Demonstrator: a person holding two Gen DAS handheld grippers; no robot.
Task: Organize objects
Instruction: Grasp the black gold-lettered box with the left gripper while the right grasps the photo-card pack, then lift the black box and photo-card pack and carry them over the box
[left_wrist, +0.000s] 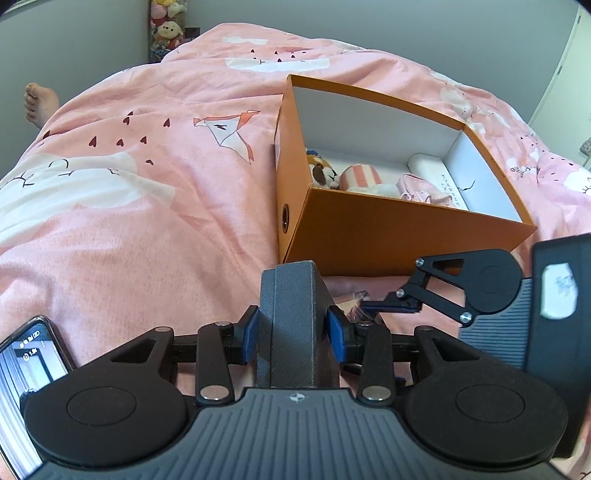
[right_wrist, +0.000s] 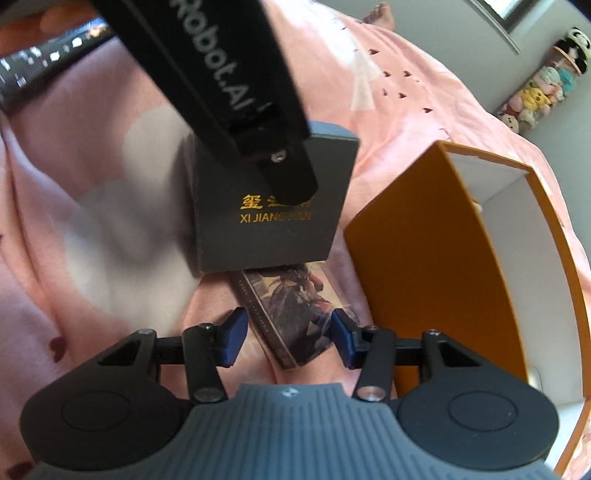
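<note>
Left view: left gripper pinching grey box upright, probably bound for orange box just beyond, already holding toys.

Right view: right gripper spread astride card pack on bedspread, not yet pressing; lined up to grab.

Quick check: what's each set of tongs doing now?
Left tongs: shut on the dark grey box.
Right tongs: open, straddling the picture card box.
</note>
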